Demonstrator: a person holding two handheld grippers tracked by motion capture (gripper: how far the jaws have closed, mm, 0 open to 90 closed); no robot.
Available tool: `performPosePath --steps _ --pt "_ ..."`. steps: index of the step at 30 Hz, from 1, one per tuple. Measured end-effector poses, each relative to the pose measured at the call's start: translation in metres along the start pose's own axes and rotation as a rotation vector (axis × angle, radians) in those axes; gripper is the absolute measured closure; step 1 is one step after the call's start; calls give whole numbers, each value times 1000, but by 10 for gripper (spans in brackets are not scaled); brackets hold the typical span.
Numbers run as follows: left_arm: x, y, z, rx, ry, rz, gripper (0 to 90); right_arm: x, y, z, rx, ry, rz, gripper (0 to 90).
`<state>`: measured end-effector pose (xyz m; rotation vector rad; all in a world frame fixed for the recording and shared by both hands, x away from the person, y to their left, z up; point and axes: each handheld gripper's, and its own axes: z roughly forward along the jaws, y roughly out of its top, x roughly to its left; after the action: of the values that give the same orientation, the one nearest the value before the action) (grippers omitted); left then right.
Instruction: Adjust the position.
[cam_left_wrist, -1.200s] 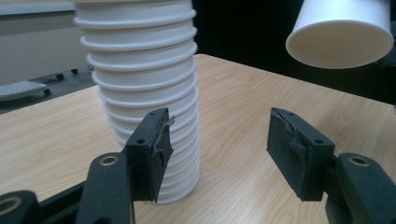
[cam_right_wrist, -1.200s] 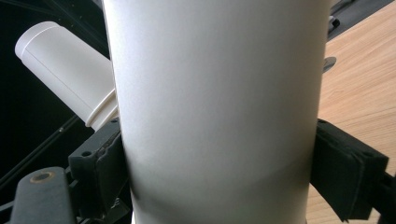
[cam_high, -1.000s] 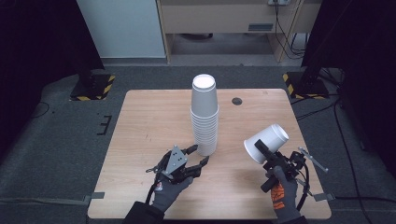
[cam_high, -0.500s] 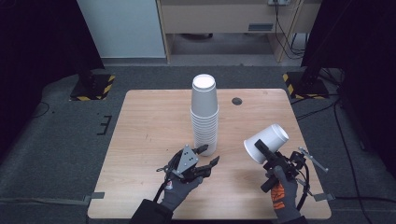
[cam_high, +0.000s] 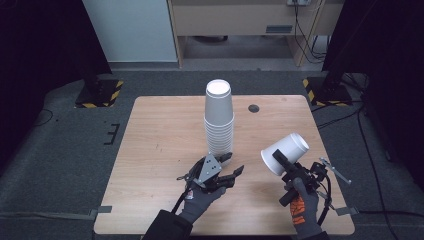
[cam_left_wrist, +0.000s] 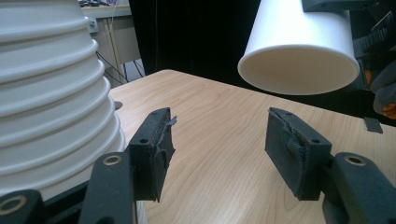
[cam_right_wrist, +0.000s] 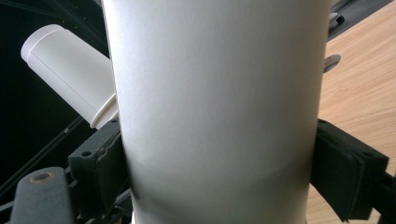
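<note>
Now, cup (cam_high: 286, 152) in right gripper (cam_high: 278, 159)

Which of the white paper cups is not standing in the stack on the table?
The single white paper cup clamped in the right tool, tilted in the air; all the others sit nested upside down in the tall stack.

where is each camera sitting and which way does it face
High view: above the person's side, looking forward and down on the table; both gloved hands show, left gripper by the cup stack.
Left gripper view: on the left gripper, looking across the table between its open jaws.
Right gripper view: on the right gripper, whose jaws clamp a single cup.
Shared: that single cup also appears in the left gripper view and the high view.
</note>
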<state>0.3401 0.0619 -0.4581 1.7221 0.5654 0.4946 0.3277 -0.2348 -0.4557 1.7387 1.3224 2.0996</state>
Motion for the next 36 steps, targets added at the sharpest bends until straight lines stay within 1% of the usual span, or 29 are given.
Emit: performPosePath --steps 9,15,17,21,26,33,36 --pt "-4 4 13 -22 -13 2 410 0 0 0 4 5 6 150" --pt "-8 5 25 -23 -30 5 411 0 0 0 6 8 9 150" --pt "-9 5 29 -30 -34 -4 411 0 0 0 6 9 8 150" --pt "-11 4 38 -32 -39 -7 411 -1 0 0 11 9 5 150" --pt "-12 1 46 -30 -38 -9 411 -1 -1 1 13 12 9 150" --pt "-12 -1 54 -42 -38 -13 415 0 -2 2 20 14 10 150" --pt "-12 0 57 -53 -37 -20 415 0 -2 2 21 15 11 150"
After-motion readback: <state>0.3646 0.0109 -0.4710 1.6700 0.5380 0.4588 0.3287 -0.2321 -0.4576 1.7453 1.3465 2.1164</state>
